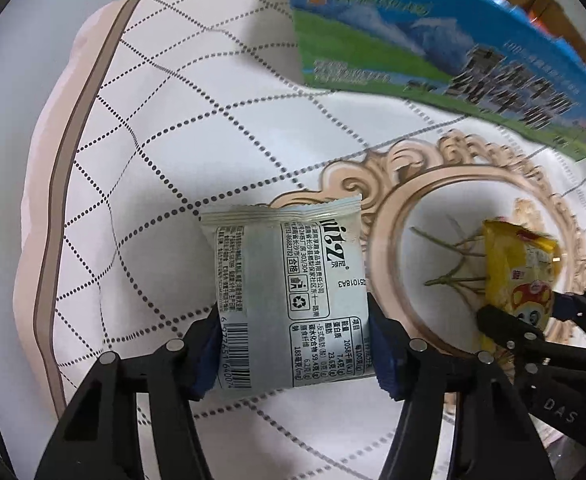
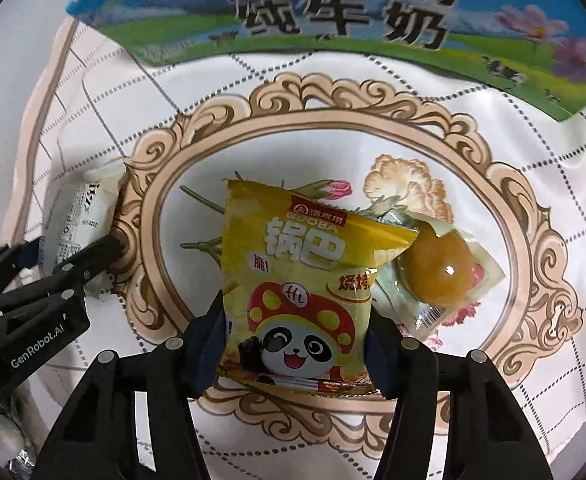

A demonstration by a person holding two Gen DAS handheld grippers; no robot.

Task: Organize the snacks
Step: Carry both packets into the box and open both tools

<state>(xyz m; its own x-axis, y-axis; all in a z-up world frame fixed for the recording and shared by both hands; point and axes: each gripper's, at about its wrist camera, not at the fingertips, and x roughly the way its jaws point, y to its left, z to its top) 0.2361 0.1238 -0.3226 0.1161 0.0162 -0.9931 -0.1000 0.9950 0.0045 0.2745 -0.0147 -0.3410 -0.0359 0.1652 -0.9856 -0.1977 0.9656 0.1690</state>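
Observation:
My left gripper is shut on a white snack packet, printed back side up, held over the tablecloth left of the oval pattern. My right gripper is shut on a yellow panda crisp packet over the oval pattern. That yellow packet also shows in the left wrist view with the right gripper on it. The white packet and left gripper show at the left of the right wrist view. A sealed brown egg snack lies on the cloth right of the yellow packet.
A blue and green milk carton box stands at the back of the table; it also shows in the left wrist view. The white tablecloth with a dotted grid has its beige-edged border at the left.

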